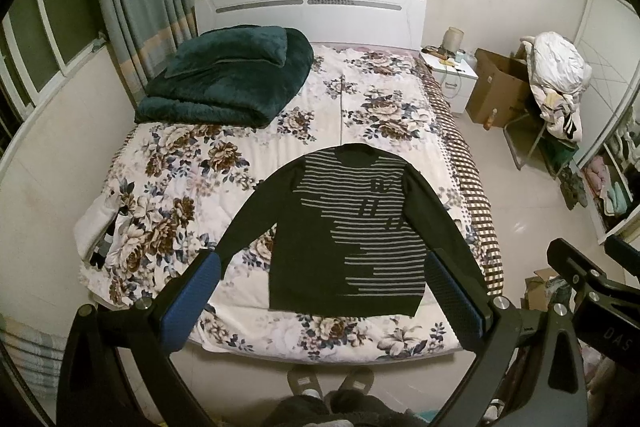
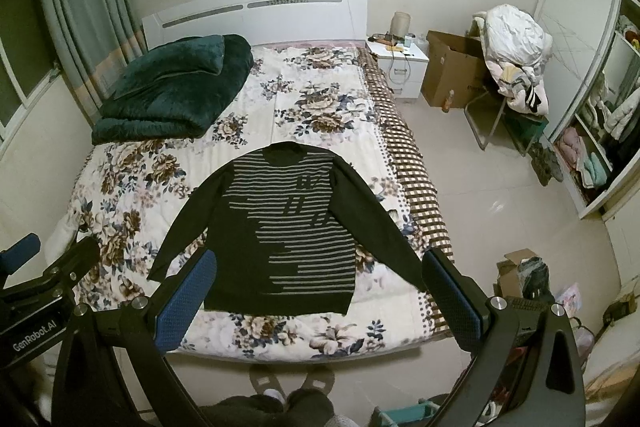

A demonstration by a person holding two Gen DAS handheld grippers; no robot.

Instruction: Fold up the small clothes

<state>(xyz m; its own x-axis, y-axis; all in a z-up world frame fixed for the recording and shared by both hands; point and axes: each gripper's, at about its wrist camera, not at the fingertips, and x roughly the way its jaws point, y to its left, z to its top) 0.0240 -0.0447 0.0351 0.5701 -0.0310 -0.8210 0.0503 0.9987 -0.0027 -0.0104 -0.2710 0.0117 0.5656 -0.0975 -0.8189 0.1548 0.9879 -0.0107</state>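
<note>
Dark knit with grey stripes: the sweater (image 1: 352,231) lies flat, front up, sleeves spread, near the foot of the floral bed (image 1: 180,187). We cannot read the lettering on its chest. Our left gripper (image 1: 324,291) hides the right cuff behind one blue pad; our right gripper (image 2: 316,287) covers the same cuff. Both stand wide apart, holding nothing, above the bed's edge. A folded green blanket (image 1: 228,75) sits by the headboard.
</note>
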